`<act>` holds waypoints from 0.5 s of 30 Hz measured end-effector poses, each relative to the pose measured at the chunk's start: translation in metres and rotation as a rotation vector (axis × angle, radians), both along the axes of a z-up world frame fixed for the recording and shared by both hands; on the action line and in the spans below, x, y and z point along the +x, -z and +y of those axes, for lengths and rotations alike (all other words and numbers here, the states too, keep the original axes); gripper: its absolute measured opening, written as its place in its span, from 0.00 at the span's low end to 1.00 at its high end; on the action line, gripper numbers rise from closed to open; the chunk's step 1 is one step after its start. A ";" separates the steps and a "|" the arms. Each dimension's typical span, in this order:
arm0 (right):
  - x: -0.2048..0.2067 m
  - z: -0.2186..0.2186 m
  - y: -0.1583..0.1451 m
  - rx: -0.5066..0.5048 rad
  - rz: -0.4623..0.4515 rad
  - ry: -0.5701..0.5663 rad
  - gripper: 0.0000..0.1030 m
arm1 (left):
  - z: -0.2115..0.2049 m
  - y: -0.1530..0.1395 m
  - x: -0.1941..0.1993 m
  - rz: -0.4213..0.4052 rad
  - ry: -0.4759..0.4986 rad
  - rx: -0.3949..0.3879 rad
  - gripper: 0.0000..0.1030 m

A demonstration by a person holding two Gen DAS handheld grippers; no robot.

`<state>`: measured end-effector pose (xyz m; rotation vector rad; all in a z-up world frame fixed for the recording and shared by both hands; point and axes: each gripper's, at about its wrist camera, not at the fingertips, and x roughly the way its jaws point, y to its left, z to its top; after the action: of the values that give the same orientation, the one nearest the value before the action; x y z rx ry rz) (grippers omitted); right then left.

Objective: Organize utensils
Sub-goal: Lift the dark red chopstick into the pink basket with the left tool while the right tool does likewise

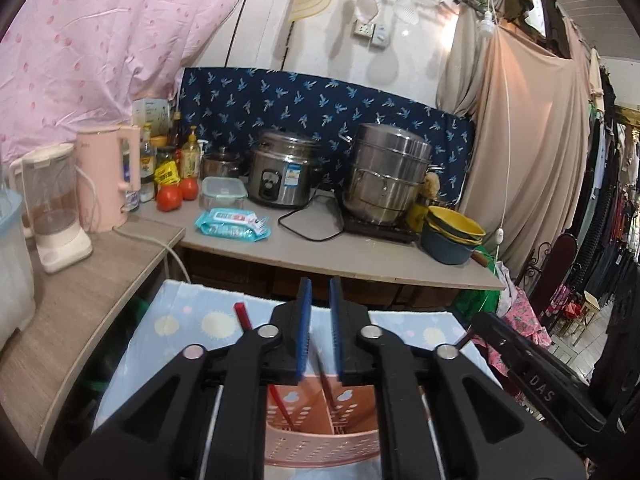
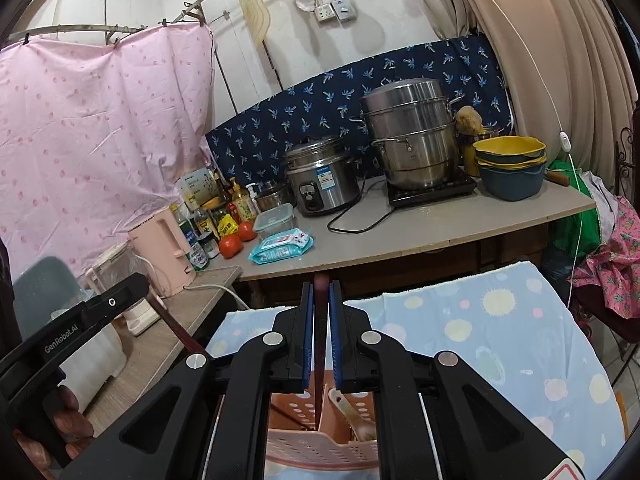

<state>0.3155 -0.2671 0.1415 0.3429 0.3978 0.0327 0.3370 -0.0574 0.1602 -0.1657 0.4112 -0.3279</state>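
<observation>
A pink perforated utensil holder (image 1: 320,436) (image 2: 316,448) stands on a pale blue spotted cloth (image 1: 188,320) (image 2: 500,320), right under both grippers. My left gripper (image 1: 320,304) is slightly open; a thin red chopstick (image 1: 325,376), blurred, hangs loose between its blue pads and reaches into the holder. Another red chopstick (image 1: 243,316) (image 2: 180,332) leans out of the holder to the left. My right gripper (image 2: 321,300) is slightly open around a dark red chopstick (image 2: 321,320) that stands upright over the holder. A beige spoon (image 2: 352,412) lies in the holder's right compartment.
Behind the cloth runs a grey counter (image 1: 360,256) with a rice cooker (image 1: 280,172), a steel steamer pot (image 1: 388,176), stacked bowls (image 1: 452,236), a wipes pack (image 1: 232,224), tomatoes and bottles. A pink kettle (image 1: 106,180) and a blender (image 1: 52,208) stand on the wooden shelf at left.
</observation>
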 end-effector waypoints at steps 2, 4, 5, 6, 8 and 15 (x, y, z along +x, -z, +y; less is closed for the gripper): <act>-0.003 -0.001 0.001 0.002 -0.007 0.008 0.26 | 0.003 0.002 -0.004 -0.008 -0.028 0.007 0.37; -0.008 -0.001 0.000 -0.002 -0.016 0.017 0.30 | 0.006 0.001 -0.010 -0.026 -0.044 0.024 0.41; -0.010 -0.001 -0.001 -0.005 -0.018 0.016 0.31 | 0.007 0.001 -0.013 -0.028 -0.045 0.031 0.41; -0.012 -0.001 -0.001 -0.009 -0.019 0.017 0.32 | 0.008 0.001 -0.015 -0.025 -0.048 0.033 0.41; -0.017 0.000 -0.002 -0.012 -0.022 0.016 0.32 | 0.012 0.001 -0.019 -0.022 -0.046 0.033 0.41; -0.049 0.005 -0.005 -0.035 -0.028 0.009 0.32 | 0.024 0.001 -0.043 -0.013 -0.050 0.054 0.41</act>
<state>0.2664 -0.2623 0.1464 0.3097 0.3684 0.0215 0.2938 -0.0339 0.1592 -0.1209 0.4023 -0.2687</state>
